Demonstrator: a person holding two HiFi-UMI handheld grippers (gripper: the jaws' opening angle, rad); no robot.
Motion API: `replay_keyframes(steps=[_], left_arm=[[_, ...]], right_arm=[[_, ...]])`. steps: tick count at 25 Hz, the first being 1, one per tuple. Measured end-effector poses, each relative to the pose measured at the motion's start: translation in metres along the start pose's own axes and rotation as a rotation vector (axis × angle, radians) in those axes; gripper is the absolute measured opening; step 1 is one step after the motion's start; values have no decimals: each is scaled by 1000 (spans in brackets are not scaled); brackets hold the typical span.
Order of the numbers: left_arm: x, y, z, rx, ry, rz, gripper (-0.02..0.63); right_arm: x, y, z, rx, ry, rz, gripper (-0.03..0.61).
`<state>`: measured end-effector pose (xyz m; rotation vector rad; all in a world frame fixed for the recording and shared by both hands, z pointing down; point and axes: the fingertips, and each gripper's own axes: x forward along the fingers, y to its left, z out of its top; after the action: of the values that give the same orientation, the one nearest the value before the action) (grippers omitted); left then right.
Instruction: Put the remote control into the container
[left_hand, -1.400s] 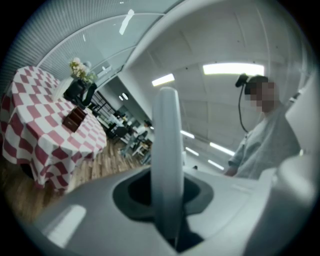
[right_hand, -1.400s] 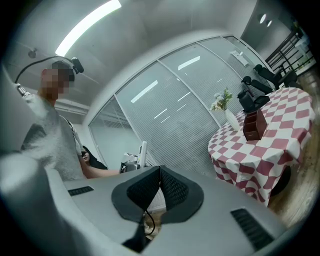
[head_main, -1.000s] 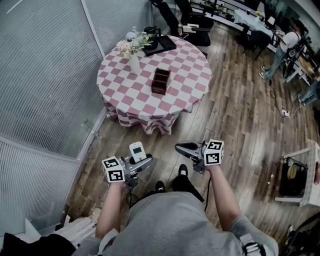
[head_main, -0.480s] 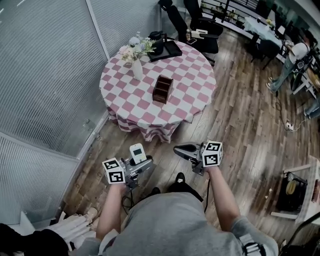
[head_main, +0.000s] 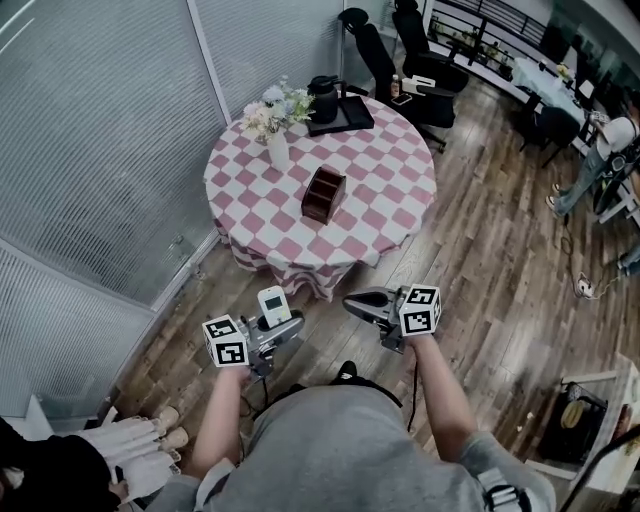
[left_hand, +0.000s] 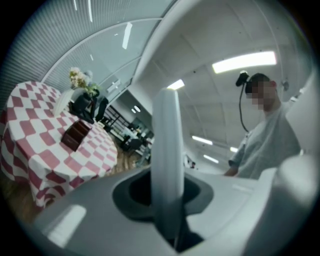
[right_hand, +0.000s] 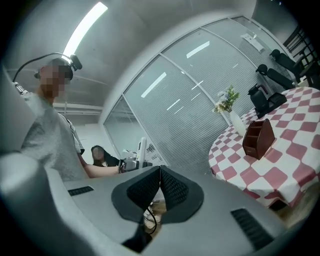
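Here, left claw (head_main: 286, 323) tight around the white remote control (head_main: 273, 303); right claw (head_main: 351, 299) clenched, empty.

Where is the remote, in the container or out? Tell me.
Out. The remote stands clamped in the left tongs, away from the table, where the container sits.

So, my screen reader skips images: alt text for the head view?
The left hand-held gripper holds a white remote control; the right hand-held gripper is shut, empty. Ahead stands a round checkered table bearing a brown container.
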<state>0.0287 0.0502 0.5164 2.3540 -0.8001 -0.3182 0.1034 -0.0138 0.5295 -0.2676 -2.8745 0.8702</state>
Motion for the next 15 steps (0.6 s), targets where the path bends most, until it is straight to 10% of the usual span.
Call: replay_keyframes(steps=[15], left_arm=[[46, 0, 1, 13, -39, 88, 69]], right_arm=[[-42, -31, 7, -2, 56, 64, 17]])
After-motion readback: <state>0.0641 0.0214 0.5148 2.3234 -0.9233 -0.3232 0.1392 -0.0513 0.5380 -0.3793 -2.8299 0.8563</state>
